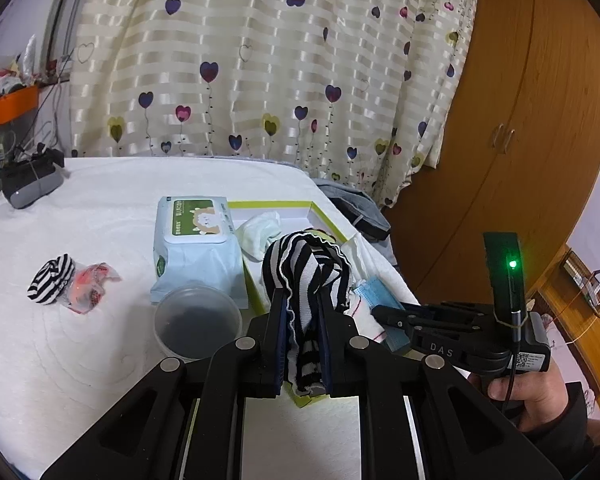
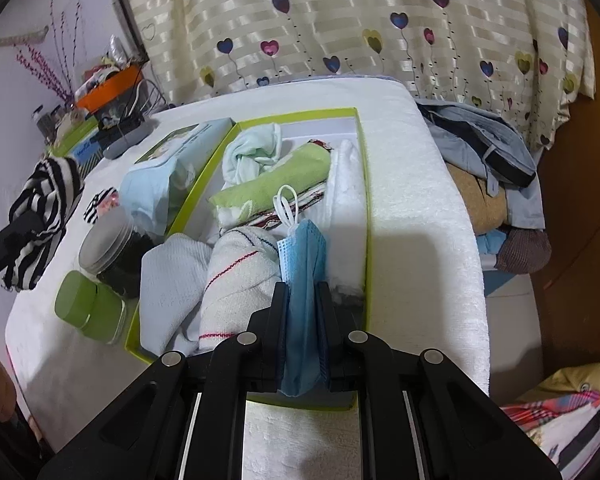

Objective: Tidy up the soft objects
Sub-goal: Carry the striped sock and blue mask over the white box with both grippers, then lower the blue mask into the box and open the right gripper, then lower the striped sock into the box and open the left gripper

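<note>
White towelling [image 2: 420,208] covers the tabletop; heart-print curtain [image 1: 260,60] hangs behind.

Both wrist views close, angled down, sharing green-rimmed box [image 1: 327,222] [image 2: 362,184]

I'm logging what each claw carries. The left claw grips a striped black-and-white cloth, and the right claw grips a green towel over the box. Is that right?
Not quite. The left claw does grip the striped black-and-white cloth, but the right claw has a blue face mask between its fingers, not the green towel, which lies inside the box. The right wrist view shows this.
</note>
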### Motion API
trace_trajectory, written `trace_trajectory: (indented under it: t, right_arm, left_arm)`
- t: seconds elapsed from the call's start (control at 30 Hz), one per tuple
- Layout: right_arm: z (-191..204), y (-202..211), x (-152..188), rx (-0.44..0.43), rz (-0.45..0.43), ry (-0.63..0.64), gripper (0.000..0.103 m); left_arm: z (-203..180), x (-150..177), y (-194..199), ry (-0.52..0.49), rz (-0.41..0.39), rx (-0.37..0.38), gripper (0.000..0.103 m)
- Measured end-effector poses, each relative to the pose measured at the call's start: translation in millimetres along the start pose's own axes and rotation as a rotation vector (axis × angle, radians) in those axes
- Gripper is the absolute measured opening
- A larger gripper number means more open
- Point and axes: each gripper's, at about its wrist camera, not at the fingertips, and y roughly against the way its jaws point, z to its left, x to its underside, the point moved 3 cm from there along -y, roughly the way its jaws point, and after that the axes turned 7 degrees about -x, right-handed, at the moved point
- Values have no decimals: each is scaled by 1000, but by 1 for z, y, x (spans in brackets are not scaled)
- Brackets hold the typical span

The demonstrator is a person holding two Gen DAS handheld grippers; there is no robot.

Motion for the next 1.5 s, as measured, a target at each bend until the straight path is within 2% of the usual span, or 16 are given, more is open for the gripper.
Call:
trace_trajectory:
  t: [0.07,0.13,0.17,0.4,0.83,1.13,1.3,1.37,1.5]
  right_arm:
    - [3,6,0,-5,-25,10,26]
    - [5,14,0,-17,-51,16,45]
    - [7,17,-1,-23,-58,21,48]
    - [8,30,-2,-28,-95,17,48]
    - [-10,35,-4,-64,-120,-21,48]
    - [-27,36,-6,-84,-136,-52,48]
    - [-31,36,-7,-81,-135,-56,48]
    - [-32,37,-8,-79,-139,-55,48]
    - [-30,40,-9,-76,-148,-57,48]
  left_arm:
    - [-2,0,0,-5,0,1,12]
    - [-4,-1,-1,-8,0,1,12]
    - [-5,-1,-1,-10,0,1,12]
    - [-9,-3,-8,-19,11,-9,12]
    - [-35,-10,-69,-81,124,-27,12]
    - [-59,-23,-107,-134,138,-31,13]
    - [-57,-24,-120,-108,155,-15,32]
    - [-53,-24,-118,-95,153,-12,35]
    - [-50,-25,-105,-81,137,-20,35]
